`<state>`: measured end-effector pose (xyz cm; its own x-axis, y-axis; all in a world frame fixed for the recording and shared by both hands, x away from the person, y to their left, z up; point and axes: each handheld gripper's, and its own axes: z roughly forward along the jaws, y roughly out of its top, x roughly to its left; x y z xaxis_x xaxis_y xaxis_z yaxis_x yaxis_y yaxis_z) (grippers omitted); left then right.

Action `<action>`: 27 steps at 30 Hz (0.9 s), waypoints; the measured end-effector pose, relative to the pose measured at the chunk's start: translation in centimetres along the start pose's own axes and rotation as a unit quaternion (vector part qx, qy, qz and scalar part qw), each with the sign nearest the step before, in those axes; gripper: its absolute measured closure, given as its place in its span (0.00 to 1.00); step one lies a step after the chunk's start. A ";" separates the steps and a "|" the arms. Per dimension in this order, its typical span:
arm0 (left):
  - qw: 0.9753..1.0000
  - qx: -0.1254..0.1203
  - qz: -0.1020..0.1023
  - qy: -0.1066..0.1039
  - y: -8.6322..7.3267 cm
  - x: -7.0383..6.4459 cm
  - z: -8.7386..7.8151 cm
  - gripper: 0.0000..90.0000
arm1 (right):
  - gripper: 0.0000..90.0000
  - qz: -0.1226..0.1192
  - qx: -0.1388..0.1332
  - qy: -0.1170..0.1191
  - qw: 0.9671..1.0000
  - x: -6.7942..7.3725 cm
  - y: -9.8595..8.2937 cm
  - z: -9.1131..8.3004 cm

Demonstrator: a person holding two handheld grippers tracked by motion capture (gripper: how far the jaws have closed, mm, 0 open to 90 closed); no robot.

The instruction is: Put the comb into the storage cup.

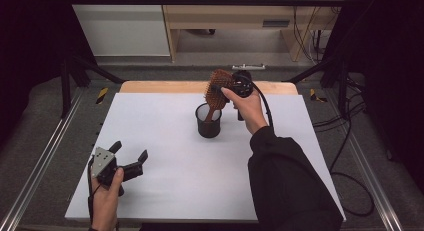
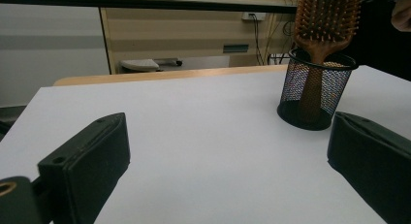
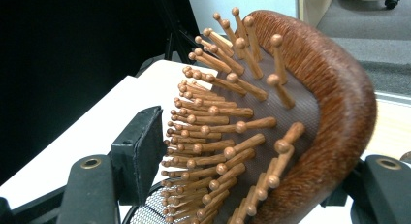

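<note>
Two tongs are at work, but just one carries anything: the right tongs (image 1: 231,87) pinch the head of the wooden hairbrush (image 1: 218,88), whose handle already stands inside the black mesh cup (image 1: 208,122) near the middle of the white worktop (image 1: 165,186). To finish well, I'd keep the brush steady, lower it until the handle meets the bottom, then ease the grip so the light cup doesn't tip. The left tongs (image 1: 131,161) rest spread and empty, well apart.
</note>
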<state>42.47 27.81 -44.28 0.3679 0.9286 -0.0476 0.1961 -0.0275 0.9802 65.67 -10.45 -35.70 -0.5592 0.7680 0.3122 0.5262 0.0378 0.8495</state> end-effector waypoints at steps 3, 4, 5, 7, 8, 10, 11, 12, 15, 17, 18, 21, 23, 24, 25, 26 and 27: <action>1.000 0.001 -0.002 -0.002 0.0 0.0 0.0 0.02 | 0.35 0.000 0.000 -0.001 1.000 0.0 -0.1 0.0; 1.000 0.000 0.002 0.000 0.0 0.0 0.0 0.02 | 0.35 0.002 0.000 0.000 1.000 0.0 -0.1 0.0; 1.000 0.000 0.000 0.000 0.0 0.0 0.0 0.02 | 0.35 0.002 0.000 0.000 1.000 0.0 0.0 0.0; 1.000 0.000 0.001 0.000 0.0 0.0 0.0 0.02 | 0.35 0.001 0.000 0.001 1.000 0.0 0.0 -0.1; 1.000 -0.001 0.001 -0.001 0.0 0.0 0.0 0.02 | 0.35 0.000 0.001 0.001 1.000 0.0 0.0 -0.1; 1.000 0.000 0.001 0.000 0.0 0.0 0.0 0.02 | 0.35 0.000 0.001 0.000 1.000 0.0 0.0 -0.1; 1.000 0.000 0.001 0.000 0.0 0.0 0.0 0.02 | 0.35 0.001 0.001 0.000 1.000 0.0 -0.1 -0.1; 1.000 0.000 0.000 -0.002 0.0 0.0 0.0 0.02 | 0.34 0.001 0.001 -0.001 1.000 0.0 -0.1 -0.1; 1.000 0.000 0.001 0.000 0.0 0.0 0.0 0.02 | 0.34 0.001 0.001 -0.001 1.000 0.0 -0.1 -0.1; 1.000 0.001 0.000 -0.003 0.0 0.0 0.0 0.02 | 0.34 -0.001 0.001 -0.002 1.000 0.0 -0.1 -0.1; 1.000 -0.001 0.002 -0.001 0.0 0.0 0.0 0.02 | 0.34 0.001 0.001 -0.002 1.000 0.0 0.0 -0.1; 1.000 0.000 0.001 0.000 0.0 0.0 0.0 0.02 | 0.33 0.001 0.001 -0.002 1.000 0.1 -0.1 -0.1; 1.000 0.000 0.002 0.000 0.0 0.0 0.0 0.02 | 0.33 0.001 0.001 -0.003 1.000 0.0 -0.1 -0.1; 1.000 -0.001 0.002 0.000 0.0 0.0 0.0 0.02 | 0.33 0.001 0.001 -0.003 1.000 0.0 -0.1 -0.1; 1.000 -0.001 0.002 0.000 0.1 0.0 0.0 0.02 | 0.33 0.000 0.001 -0.004 1.000 0.0 -0.1 -0.1; 1.000 -0.001 0.003 0.000 0.0 0.0 0.0 0.02 | 0.33 0.000 0.001 -0.004 1.000 0.0 -0.1 -0.1; 1.000 0.001 0.001 -0.002 0.0 0.0 0.0 0.02 | 0.33 0.000 0.001 -0.003 1.000 0.0 -0.1 -0.1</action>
<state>42.47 27.79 -44.26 0.3727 0.9268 -0.0473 0.1967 -0.0290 0.9800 65.55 -10.51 -35.75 -0.5551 0.7723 0.3089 0.5269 0.0392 0.8490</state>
